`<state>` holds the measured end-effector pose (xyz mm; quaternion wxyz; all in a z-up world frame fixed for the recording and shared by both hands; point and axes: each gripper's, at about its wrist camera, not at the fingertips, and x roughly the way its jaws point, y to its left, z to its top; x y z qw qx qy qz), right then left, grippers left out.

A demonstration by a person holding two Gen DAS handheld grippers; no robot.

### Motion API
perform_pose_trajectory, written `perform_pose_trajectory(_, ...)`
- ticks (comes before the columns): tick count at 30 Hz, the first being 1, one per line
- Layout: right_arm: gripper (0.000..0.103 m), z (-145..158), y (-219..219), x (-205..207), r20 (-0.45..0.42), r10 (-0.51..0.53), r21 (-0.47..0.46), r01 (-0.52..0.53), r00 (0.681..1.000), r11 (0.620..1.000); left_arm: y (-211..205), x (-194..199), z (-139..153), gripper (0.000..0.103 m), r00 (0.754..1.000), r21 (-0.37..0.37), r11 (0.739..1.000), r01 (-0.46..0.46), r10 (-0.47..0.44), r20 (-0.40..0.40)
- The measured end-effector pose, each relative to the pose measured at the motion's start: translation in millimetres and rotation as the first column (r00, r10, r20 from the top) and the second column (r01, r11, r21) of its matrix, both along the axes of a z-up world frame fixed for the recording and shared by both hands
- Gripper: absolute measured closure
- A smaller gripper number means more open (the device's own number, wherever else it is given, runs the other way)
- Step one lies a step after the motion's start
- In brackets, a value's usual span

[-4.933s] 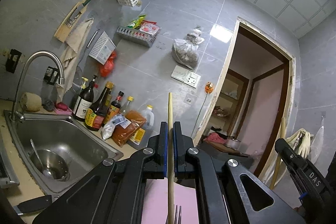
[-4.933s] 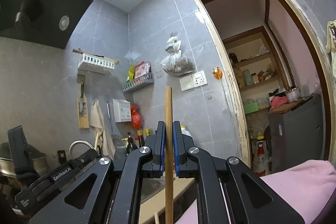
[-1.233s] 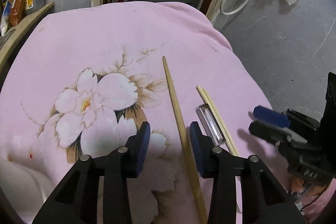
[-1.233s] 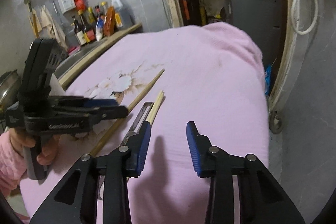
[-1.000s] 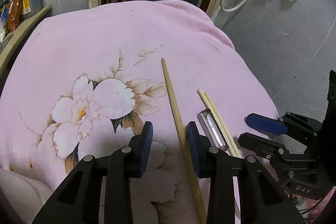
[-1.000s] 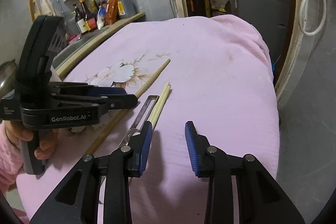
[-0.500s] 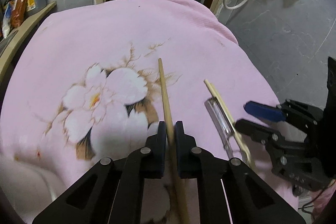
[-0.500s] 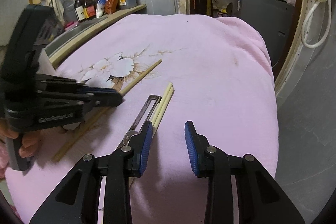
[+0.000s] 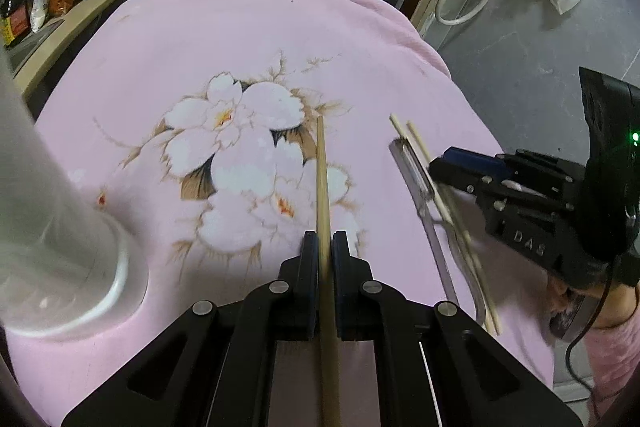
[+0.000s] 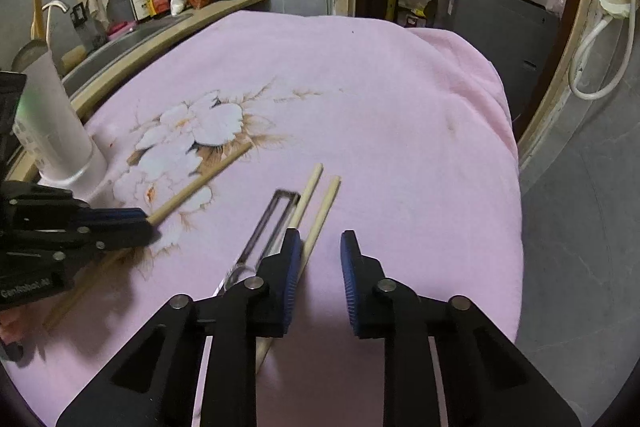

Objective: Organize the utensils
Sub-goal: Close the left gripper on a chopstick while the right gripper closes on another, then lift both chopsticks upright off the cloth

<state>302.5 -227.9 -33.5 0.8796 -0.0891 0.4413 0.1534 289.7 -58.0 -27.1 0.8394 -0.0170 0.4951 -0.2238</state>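
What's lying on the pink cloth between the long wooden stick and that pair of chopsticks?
A metal peeler, beside the pair of chopsticks and apart from the wooden stick; the right wrist view shows it best.

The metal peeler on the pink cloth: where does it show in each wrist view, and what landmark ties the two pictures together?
Left wrist view: the metal peeler lies right of centre, touching the pale chopstick pair, just ahead of the right gripper.
Right wrist view: the peeler lies low, left of centre, partly behind the gripper's left finger.
Shared landmark: the white flower print on the cloth.
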Motion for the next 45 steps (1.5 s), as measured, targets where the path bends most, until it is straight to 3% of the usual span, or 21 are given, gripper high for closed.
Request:
perform_pose_trajectory(4,0.090,1.0,2.8,-9.4,-0.009,0.011,-0.054,-0.011,1.000,0.998,0.6,-2.0,1.2,0.098,1.000,0.015,1.000,0.022,-0.022,-0.020)
perform_pose_trajectory(8,0.087,-1.5,5.6,-5.1,-0.055,-0.001,-0.054,-0.002,0.998,0.999,-0.9,11.9,1.3,0.098,0.997,0.016,0.999,0.042,-0.040,-0.070)
perform_pose_trajectory(12,0.085,-2.5,1.6,0.5,-0.096,-0.013,-0.017,0.011,0.995,1.000,-6.5,18.5,1.1,0.097,0.995,0.043,0.996,0.072,-0.069,-0.074)
perform_pose_trajectory(19,0.095,-1.4,-2.8,-2.8,-0.087,-0.086,0.034,0.089,0.993,0.995,-15.8,13.8,-0.2,0.098,0.996,0.104,0.991,0.082,-0.079,-0.033)
perform_pose_trajectory(25,0.100,3.0,-20.9,-5.2,-0.123,-0.152,0.174,0.172,0.981,0.970,-10.4,1.3,3.4,0.099,0.999,0.066,0.998,0.024,-0.026,0.030)
perform_pose_trajectory(29,0.100,7.1,-27.5,-23.9,-0.055,-0.165,0.231,0.173,0.985,0.958,-6.5,-16.1,15.9,0.099,0.993,0.006,1.000,0.003,-0.003,0.121)
perform_pose_trajectory(33,0.100,18.4,-25.0,-60.1,0.128,-0.163,0.254,0.127,0.978,0.959,-1.7,-40.3,35.0,0.099,0.965,-0.052,0.999,-0.006,0.019,0.263)
perform_pose_trajectory(35,0.100,25.8,-19.2,-79.6,0.234,-0.165,0.255,0.104,0.958,0.961,-0.5,-49.5,42.2,0.099,0.942,-0.085,0.996,-0.005,0.033,0.333)
perform_pose_trajectory(38,0.100,38.7,-12.4,-106.5,0.397,-0.177,0.244,0.083,0.901,0.966,-0.4,-59.5,52.0,0.099,0.902,-0.113,0.994,-0.007,0.055,0.428)
perform_pose_trajectory(42,0.100,55.4,-1.4,-136.1,0.591,-0.204,0.220,0.088,0.781,0.972,2.1,-70.8,60.8,0.099,0.851,-0.146,0.989,-0.027,0.099,0.515)
perform_pose_trajectory(45,0.100,61.2,5.7,-147.3,0.680,-0.221,0.209,0.104,0.699,0.972,9.9,-78.4,68.4,0.099,0.808,-0.177,0.983,-0.043,0.138,0.573)
